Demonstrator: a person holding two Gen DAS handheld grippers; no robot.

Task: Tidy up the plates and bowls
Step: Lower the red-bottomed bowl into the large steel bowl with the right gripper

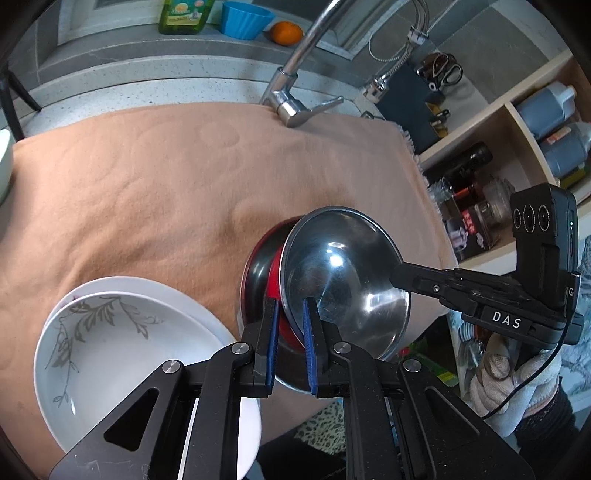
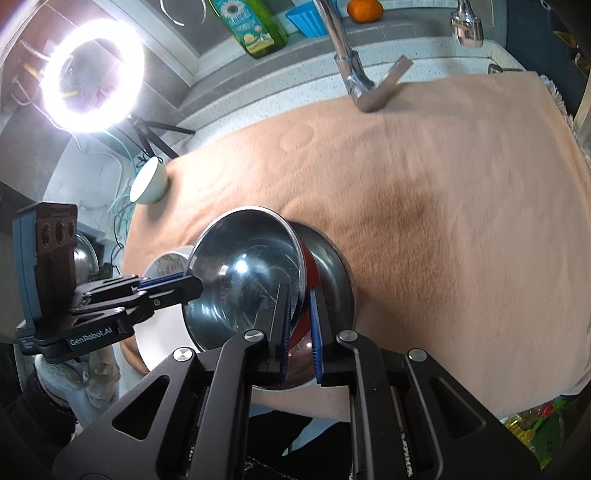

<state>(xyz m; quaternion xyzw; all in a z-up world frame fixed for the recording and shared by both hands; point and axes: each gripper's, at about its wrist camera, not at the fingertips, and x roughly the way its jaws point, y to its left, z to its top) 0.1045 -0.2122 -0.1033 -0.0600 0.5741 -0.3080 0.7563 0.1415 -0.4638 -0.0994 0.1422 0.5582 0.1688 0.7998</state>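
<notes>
A steel bowl [image 1: 343,277] is tilted inside a red-rimmed steel bowl [image 1: 258,273] on the tan cloth [image 1: 147,177]. My left gripper [image 1: 290,306] is shut on the steel bowl's near rim. My right gripper [image 2: 299,299] is shut on the same bowl's [image 2: 243,280] opposite rim, with the red-rimmed bowl [image 2: 328,273] behind it. Two stacked white plates [image 1: 122,350], the top one with a grey leaf print, lie left of the bowls. A small white bowl [image 2: 149,181] stands at the cloth's far left edge.
A faucet [image 1: 295,103] rises at the back of the cloth. A green bottle [image 1: 184,14], a blue cup [image 1: 245,18] and an orange [image 1: 286,32] stand on the ledge behind. A shelf [image 1: 517,147] with bottles is at the right. A ring light [image 2: 92,74] glares at the left.
</notes>
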